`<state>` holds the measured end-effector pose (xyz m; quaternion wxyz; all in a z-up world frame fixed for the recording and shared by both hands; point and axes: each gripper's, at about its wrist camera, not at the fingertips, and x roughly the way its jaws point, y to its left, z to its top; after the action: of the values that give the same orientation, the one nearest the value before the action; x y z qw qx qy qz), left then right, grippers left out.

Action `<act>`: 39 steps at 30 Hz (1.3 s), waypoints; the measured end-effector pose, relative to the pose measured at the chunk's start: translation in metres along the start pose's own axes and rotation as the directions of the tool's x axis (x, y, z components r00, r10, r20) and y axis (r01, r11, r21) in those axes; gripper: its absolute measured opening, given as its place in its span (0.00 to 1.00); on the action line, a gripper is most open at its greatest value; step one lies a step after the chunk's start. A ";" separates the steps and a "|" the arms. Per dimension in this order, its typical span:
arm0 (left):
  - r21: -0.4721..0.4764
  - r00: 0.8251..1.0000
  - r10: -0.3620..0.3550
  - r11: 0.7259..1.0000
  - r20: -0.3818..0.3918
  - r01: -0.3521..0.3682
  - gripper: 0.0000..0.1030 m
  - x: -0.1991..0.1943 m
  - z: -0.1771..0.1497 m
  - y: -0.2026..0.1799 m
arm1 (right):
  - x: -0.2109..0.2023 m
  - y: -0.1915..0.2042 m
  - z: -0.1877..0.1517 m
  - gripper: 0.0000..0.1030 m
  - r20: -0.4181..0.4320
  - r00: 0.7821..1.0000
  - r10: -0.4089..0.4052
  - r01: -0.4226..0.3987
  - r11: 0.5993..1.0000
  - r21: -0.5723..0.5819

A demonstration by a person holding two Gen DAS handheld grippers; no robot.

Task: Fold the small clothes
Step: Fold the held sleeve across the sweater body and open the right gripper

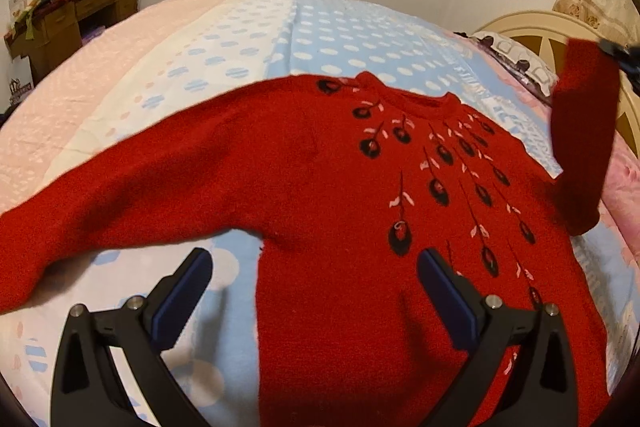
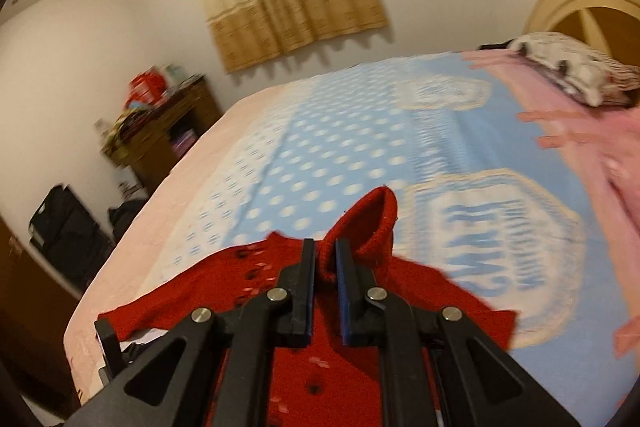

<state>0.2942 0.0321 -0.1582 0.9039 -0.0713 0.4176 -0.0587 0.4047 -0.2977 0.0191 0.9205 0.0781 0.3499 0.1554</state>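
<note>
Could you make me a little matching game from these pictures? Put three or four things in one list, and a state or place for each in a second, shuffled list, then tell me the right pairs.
Things:
1. left gripper
2. right gripper
3. sweater
4. desk

States or places:
A. spread flat on the bed
B. against the wall, piled with clutter
C. open, over the sweater
D. shut on a lifted sleeve

Pairs: 1-C, 2-D, 3-A, 4-B
</note>
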 end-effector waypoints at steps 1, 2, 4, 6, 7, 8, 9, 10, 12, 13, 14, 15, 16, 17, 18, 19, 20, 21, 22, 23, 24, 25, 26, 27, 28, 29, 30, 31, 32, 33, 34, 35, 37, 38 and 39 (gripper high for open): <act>0.003 1.000 -0.024 1.000 0.002 0.023 1.00 -0.002 0.001 -0.001 | 0.010 0.012 -0.004 0.09 -0.009 1.000 0.010 -0.010 1.000 -0.014; 0.001 0.999 -0.034 0.999 0.001 0.034 1.00 -0.003 0.002 -0.001 | 0.021 0.023 -0.007 0.09 -0.022 0.999 0.023 -0.024 0.999 -0.024; 0.002 0.998 -0.066 0.998 -0.002 0.066 1.00 -0.006 0.002 -0.003 | 0.043 0.040 -0.015 0.09 -0.051 0.997 0.051 -0.053 0.998 -0.039; 0.001 0.996 -0.089 0.996 -0.012 0.089 1.00 -0.007 0.002 -0.004 | 0.068 0.059 -0.026 0.09 -0.083 0.994 0.064 -0.069 0.996 -0.063; 0.001 0.995 -0.094 0.996 -0.020 0.094 1.00 -0.007 0.003 -0.004 | 0.080 0.065 -0.033 0.09 -0.103 0.992 0.079 -0.085 0.994 -0.061; 0.002 0.994 -0.103 0.995 -0.031 0.103 1.00 -0.007 0.003 -0.004 | 0.091 0.067 -0.040 0.09 -0.127 0.987 0.098 -0.105 0.993 -0.053; 0.002 0.994 -0.099 0.995 -0.038 0.099 1.00 -0.007 0.002 -0.003 | 0.104 0.070 -0.049 0.09 -0.151 0.982 0.117 -0.124 0.991 -0.043; 0.006 0.995 -0.090 0.996 -0.046 0.090 1.00 -0.008 0.003 -0.001 | 0.113 0.071 -0.056 0.09 -0.170 0.977 0.129 -0.137 0.990 -0.037; 0.010 0.996 -0.072 0.997 -0.049 0.072 1.00 -0.013 0.005 0.005 | 0.134 0.071 -0.078 0.10 -0.221 0.957 0.189 -0.196 0.981 -0.010; 0.009 0.997 -0.057 0.998 -0.045 0.057 1.00 -0.017 0.006 0.009 | 0.143 0.070 -0.087 0.10 -0.252 0.946 0.206 -0.212 0.977 0.001; 0.011 0.998 -0.047 0.999 -0.042 0.047 1.00 -0.021 0.008 0.012 | 0.148 0.070 -0.094 0.10 -0.271 0.939 0.210 -0.217 0.976 0.005; 0.016 0.999 -0.035 0.999 -0.036 0.036 1.00 -0.026 0.011 0.016 | 0.152 0.067 -0.103 0.12 -0.286 0.933 0.217 -0.224 0.974 0.007; 0.023 0.999 -0.019 1.000 -0.027 0.020 1.00 -0.032 0.013 0.018 | 0.151 0.064 -0.110 0.16 -0.290 0.931 0.221 -0.231 0.973 0.002; 0.032 1.000 -0.007 0.999 -0.015 0.008 1.00 -0.037 0.016 0.019 | 0.149 0.060 -0.116 0.37 -0.292 0.931 0.218 -0.230 0.973 -0.008; 0.045 1.000 -0.006 0.999 -0.009 0.006 1.00 -0.042 0.019 0.019 | 0.146 0.055 -0.120 0.75 -0.289 0.929 0.232 -0.242 0.970 -0.001; 0.052 1.000 -0.005 0.999 -0.010 0.006 1.00 -0.044 0.021 0.019 | 0.141 0.048 -0.122 0.88 -0.274 0.925 0.265 -0.268 0.963 0.024; 0.060 1.000 -0.005 0.998 -0.011 0.006 1.00 -0.047 0.024 0.016 | 0.133 0.039 -0.125 0.91 -0.247 0.923 0.295 -0.290 0.955 0.056; 0.066 1.000 -0.011 0.998 -0.008 0.012 1.00 -0.050 0.027 0.013 | 0.127 0.034 -0.126 0.91 -0.238 0.922 0.306 -0.298 0.952 0.072; 0.078 1.000 -0.015 0.997 -0.003 0.015 1.00 -0.051 0.030 0.009 | 0.123 0.029 -0.127 0.91 -0.231 0.924 0.304 -0.294 0.953 0.079; 0.098 1.000 -0.008 0.995 0.000 0.008 1.00 -0.052 0.033 0.000 | 0.114 0.022 -0.130 0.91 -0.210 0.937 0.279 -0.268 0.960 0.080; 0.122 1.000 -0.004 0.993 -0.001 0.004 1.00 -0.052 0.037 -0.010 | 0.107 0.018 -0.130 0.91 -0.195 0.947 0.255 -0.244 0.967 0.077; 0.143 1.000 0.001 0.990 0.005 -0.001 1.00 -0.050 0.041 -0.020 | 0.100 0.015 -0.130 0.91 -0.186 0.958 0.220 -0.211 0.975 0.067; 0.159 1.000 0.003 0.987 0.013 -0.005 1.00 -0.050 0.042 -0.028 | 0.091 0.010 -0.134 0.91 -0.176 0.974 0.143 -0.139 0.990 0.038; 0.182 1.000 -0.012 0.983 0.008 0.011 1.00 -0.047 0.044 -0.041 | 0.084 0.007 -0.136 0.91 -0.164 0.984 0.064 -0.065 0.998 0.005; 0.192 1.000 -0.025 0.981 -0.007 0.026 1.00 -0.043 0.046 -0.048 | 0.076 0.004 -0.138 0.91 -0.136 0.990 -0.045 0.039 0.998 -0.044; 0.209 0.999 -0.034 0.977 -0.026 0.039 1.00 -0.035 0.049 -0.059 | 0.067 0.001 -0.142 0.91 -0.092 0.983 -0.159 0.151 0.985 -0.087; 0.227 0.999 -0.030 0.973 -0.036 0.038 1.00 -0.026 0.051 -0.070 | 0.060 -0.004 -0.145 0.91 -0.059 0.972 -0.226 0.220 0.971 -0.098; 0.237 0.999 -0.029 0.971 -0.044 0.039 1.00 -0.020 0.052 -0.077 | 0.054 -0.009 -0.147 0.91 -0.040 0.967 -0.250 0.246 0.965 -0.089; 0.254 0.998 -0.029 0.966 -0.060 0.043 1.00 -0.010 0.053 -0.087 | 0.046 -0.017 -0.150 0.91 -0.014 0.964 -0.267 0.265 0.962 -0.064; 0.267 0.998 -0.018 0.963 -0.067 0.035 0.99 -0.003 0.054 -0.094 | 0.035 -0.027 -0.153 0.91 0.023 0.959 -0.282 0.283 0.959 -0.022; 0.279 0.997 -0.005 0.960 -0.072 0.025 0.95 0.004 0.054 -0.100 | 0.029 -0.034 -0.155 0.91 0.049 0.954 -0.297 0.297 0.955 0.001; 0.288 0.996 -0.006 0.957 -0.084 0.030 0.93 0.013 0.055 -0.105 | 0.023 -0.039 -0.157 0.91 0.073 0.946 -0.316 0.315 0.949 0.021; 0.298 0.994 0.016 0.954 -0.106 0.017 0.89 0.032 0.057 -0.111 | 0.012 -0.048 -0.163 0.91 0.132 0.925 -0.355 0.352 0.935 0.050; 0.299 0.993 0.024 0.954 -0.112 0.011 0.87 0.036 0.057 -0.112 | 0.010 -0.050 -0.165 0.91 0.154 0.921 -0.358 0.354 0.934 0.054; 0.287 0.991 0.026 0.958 -0.134 0.013 0.82 0.044 0.057 -0.111 | 0.005 -0.052 -0.168 0.91 0.169 0.919 -0.356 0.352 0.934 0.056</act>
<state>0.3612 -0.0796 -0.1351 0.8742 0.0662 0.4657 -0.1205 0.3075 -0.3388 -0.1217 0.9597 0.0384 0.2772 -0.0252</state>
